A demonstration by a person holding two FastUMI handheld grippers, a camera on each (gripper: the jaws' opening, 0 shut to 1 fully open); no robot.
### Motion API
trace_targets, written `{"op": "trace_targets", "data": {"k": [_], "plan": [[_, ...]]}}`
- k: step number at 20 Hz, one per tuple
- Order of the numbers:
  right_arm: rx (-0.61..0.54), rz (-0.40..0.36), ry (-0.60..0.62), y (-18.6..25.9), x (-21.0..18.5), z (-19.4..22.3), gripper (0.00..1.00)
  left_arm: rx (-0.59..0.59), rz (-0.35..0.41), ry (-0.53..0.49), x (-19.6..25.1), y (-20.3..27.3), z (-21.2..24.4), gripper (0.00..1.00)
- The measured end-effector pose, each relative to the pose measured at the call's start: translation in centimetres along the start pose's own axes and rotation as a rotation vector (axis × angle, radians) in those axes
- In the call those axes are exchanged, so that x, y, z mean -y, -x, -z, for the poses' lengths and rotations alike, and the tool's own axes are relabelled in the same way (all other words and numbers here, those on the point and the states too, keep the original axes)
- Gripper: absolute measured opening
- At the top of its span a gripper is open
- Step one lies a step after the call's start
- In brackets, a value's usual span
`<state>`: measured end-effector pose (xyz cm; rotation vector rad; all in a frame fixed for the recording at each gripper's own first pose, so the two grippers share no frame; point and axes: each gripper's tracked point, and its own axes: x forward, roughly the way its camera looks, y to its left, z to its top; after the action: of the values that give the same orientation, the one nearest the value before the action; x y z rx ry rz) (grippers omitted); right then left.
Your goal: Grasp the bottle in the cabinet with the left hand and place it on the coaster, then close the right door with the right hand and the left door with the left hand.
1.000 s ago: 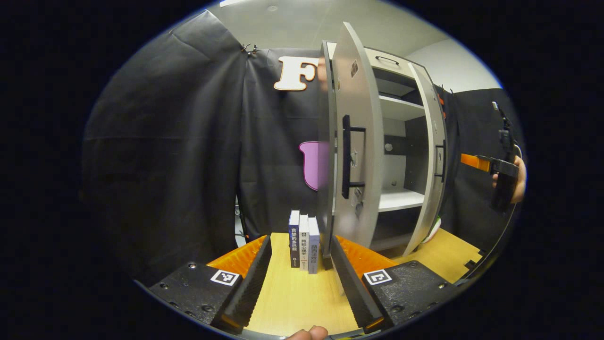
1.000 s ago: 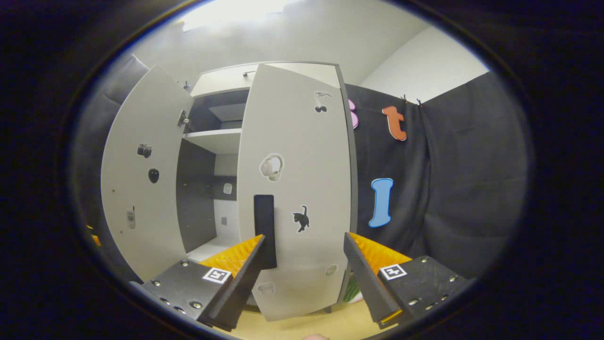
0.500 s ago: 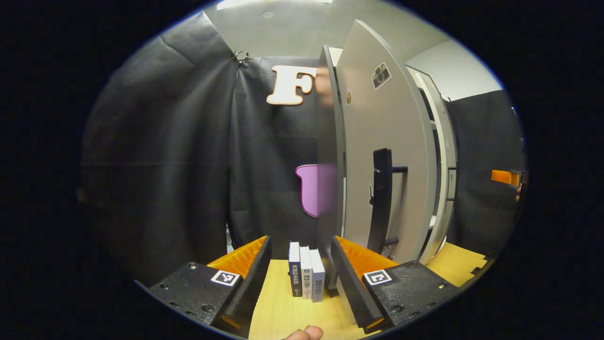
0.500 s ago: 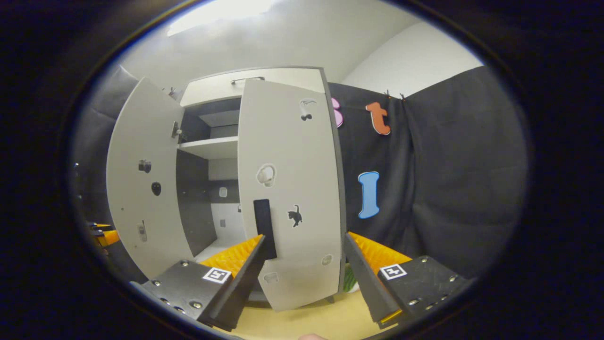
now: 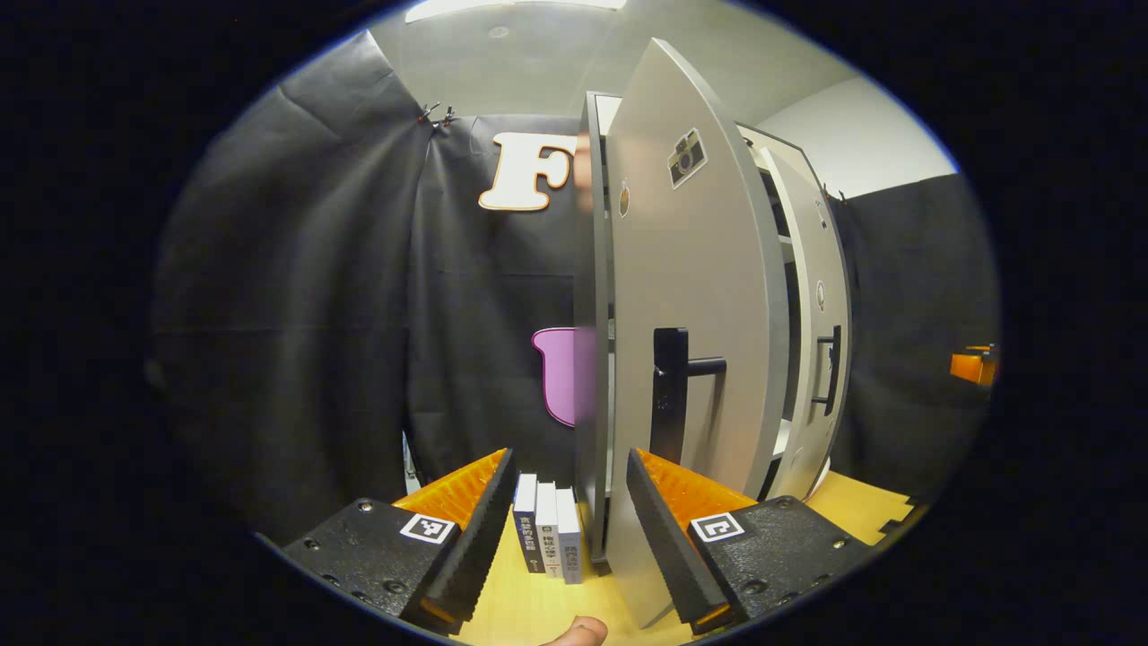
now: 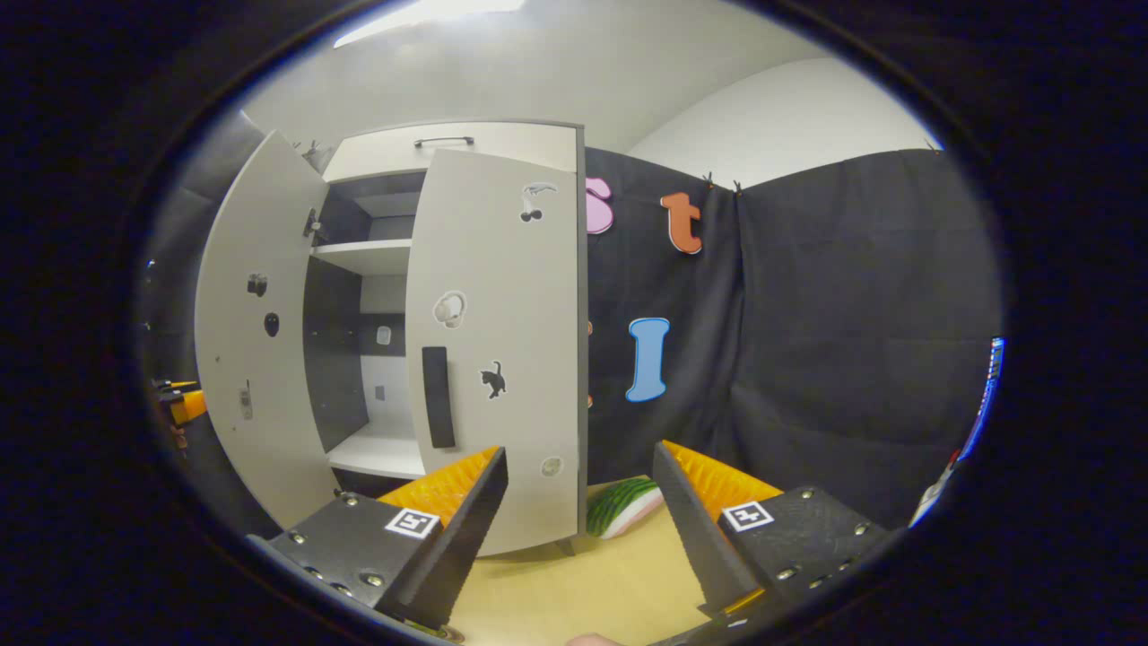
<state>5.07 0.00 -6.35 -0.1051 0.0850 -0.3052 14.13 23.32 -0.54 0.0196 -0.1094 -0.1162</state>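
Where left door (image 5: 691,296) swings, shelves hidden

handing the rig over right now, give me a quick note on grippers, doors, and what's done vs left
Left gripper: open, holding nothing, with the left door's edge between its fingers.
Right gripper: open, holding nothing, facing the right door with a gap to it.
Cabinet: shelves look bare; I can't see the bottle or coaster, so I can't confirm that step.
Right door is nearly closed; left door is ajar.
Left: finish shutting the right door if it isn't flush, then push the left door closed.
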Motion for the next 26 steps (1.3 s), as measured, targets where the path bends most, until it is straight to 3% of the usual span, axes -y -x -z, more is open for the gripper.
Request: {"op": "trace_targets", "data": {"k": [12, 18, 19, 26], "plan": [[-0.028, -0.006, 0.006, 4.9, 4.5, 0.2, 0.99, -0.018, -0.066, -0.004, 1.4, 0.2, 0.2, 0.81], [-0.039, 0.012, 0.005, 6.4, 6.9, 0.3, 0.99, -0.042, -0.010, 0.081, 4.3, -0.3, 0.8, 0.80], [-0.036, 0.010, 0.012, 6.6, 7.1, 0.2, 0.99, -0.048, 0.001, 0.088, 5.0, -0.4, 0.8, 0.84], [-0.016, 0.017, 0.001, 9.0, 8.7, 0.0, 0.99, -0.044, -0.004, 0.113, 7.2, -1.1, 0.8, 0.85]]}}
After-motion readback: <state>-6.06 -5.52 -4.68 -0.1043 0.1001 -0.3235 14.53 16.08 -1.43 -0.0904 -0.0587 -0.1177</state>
